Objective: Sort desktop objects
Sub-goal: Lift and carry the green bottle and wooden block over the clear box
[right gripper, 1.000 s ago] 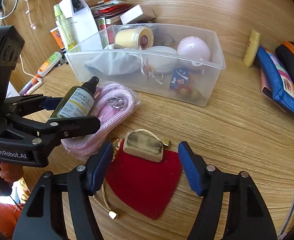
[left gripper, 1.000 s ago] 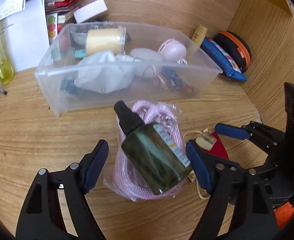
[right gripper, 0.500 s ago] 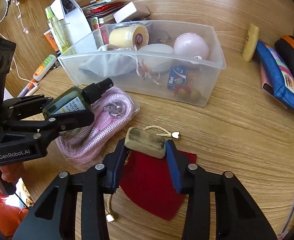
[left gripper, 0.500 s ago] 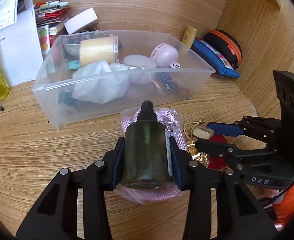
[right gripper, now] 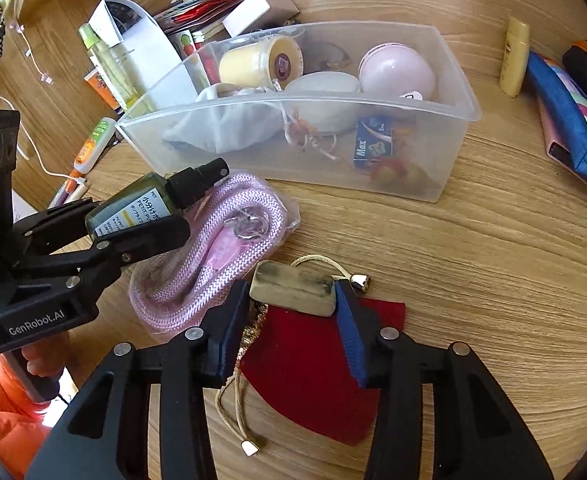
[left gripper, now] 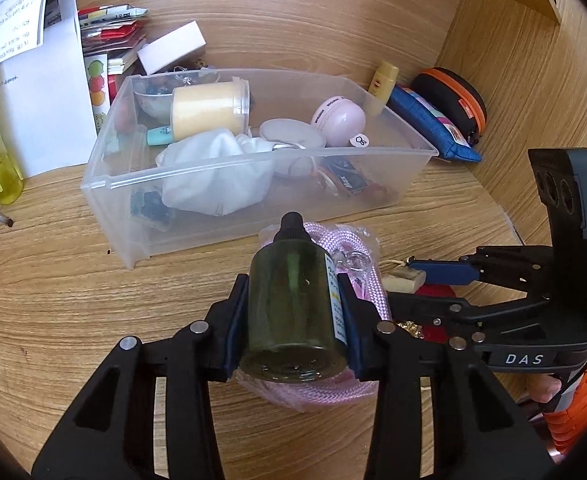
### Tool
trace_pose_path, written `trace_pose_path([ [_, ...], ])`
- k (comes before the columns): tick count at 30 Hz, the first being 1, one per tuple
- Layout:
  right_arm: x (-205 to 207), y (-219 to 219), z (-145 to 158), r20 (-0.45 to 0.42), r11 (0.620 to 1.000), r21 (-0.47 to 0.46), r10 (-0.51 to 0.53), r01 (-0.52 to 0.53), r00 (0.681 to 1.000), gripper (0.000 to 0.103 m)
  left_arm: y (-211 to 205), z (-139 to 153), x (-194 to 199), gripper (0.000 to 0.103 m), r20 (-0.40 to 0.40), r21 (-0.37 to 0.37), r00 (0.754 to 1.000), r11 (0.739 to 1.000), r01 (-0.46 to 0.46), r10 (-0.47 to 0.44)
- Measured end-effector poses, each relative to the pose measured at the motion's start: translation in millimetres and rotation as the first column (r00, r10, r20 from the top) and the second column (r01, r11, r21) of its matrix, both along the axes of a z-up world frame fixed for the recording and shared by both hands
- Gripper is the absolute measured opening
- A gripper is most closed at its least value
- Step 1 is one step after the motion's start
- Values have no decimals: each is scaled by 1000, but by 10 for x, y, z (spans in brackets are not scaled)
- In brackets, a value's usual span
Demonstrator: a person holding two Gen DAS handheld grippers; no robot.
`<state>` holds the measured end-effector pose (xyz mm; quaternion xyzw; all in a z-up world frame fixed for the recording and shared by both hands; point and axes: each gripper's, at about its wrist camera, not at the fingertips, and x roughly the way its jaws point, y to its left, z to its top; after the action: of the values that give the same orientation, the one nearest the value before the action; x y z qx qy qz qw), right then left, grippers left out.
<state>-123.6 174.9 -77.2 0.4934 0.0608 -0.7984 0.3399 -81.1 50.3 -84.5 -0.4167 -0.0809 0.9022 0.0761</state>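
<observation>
The left gripper (left gripper: pixel 295 316) is clamped on a dark green spray bottle (left gripper: pixel 293 300), one pad on each side of the body, black nozzle pointing toward the top of the frame. In the right wrist view the same bottle (right gripper: pixel 133 210) sits at centre left, raised above a bagged coil of pink rope (right gripper: pixel 209 248) lying on the wooden desk (right gripper: pixel 473 280).

The right gripper (right gripper: pixel 293 304) is closed on a beige rectangular block (right gripper: pixel 291 288) at lower centre. A gold cord (right gripper: pixel 233 408) trails below it. A red cloth pouch (right gripper: pixel 313 376) lies flat on the desk beneath the jaws.

A clear plastic bin (right gripper: pixel 457 96) occupies the upper centre. It contains a yellow jar (right gripper: pixel 253 64), a white cloth (right gripper: pixel 221 124) and a pink round case (right gripper: pixel 397 72). A blue pencil pouch (right gripper: pixel 569 120) lies at the right edge.
</observation>
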Motion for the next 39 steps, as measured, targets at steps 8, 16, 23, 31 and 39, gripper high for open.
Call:
trace_pose_path([
  [8,4,-31,26,-8,1000,7,1,-1,1000,43,24,-84,-71,41,25,23,999,999,36,-37],
  [16,102,-89,87,-91,999,39,12,-8,996,38,-51,16,-65,40,-23,4,1000,1000,10,-10],
  [23,197,-40,325,-181,1000,23,9,-5,983,38,-137,284,48,40,-102,6,995,1000,-2,3],
  [31,117,32,724,-272,998,-54,-43,30,961,38,-374,581,60,40,-170,14,983,998,-68,70],
  [39,-76,1,937,-341,994,-103,-80,47,937,38,-694,837,-66,40,-219,34,964,989,-145,149],
])
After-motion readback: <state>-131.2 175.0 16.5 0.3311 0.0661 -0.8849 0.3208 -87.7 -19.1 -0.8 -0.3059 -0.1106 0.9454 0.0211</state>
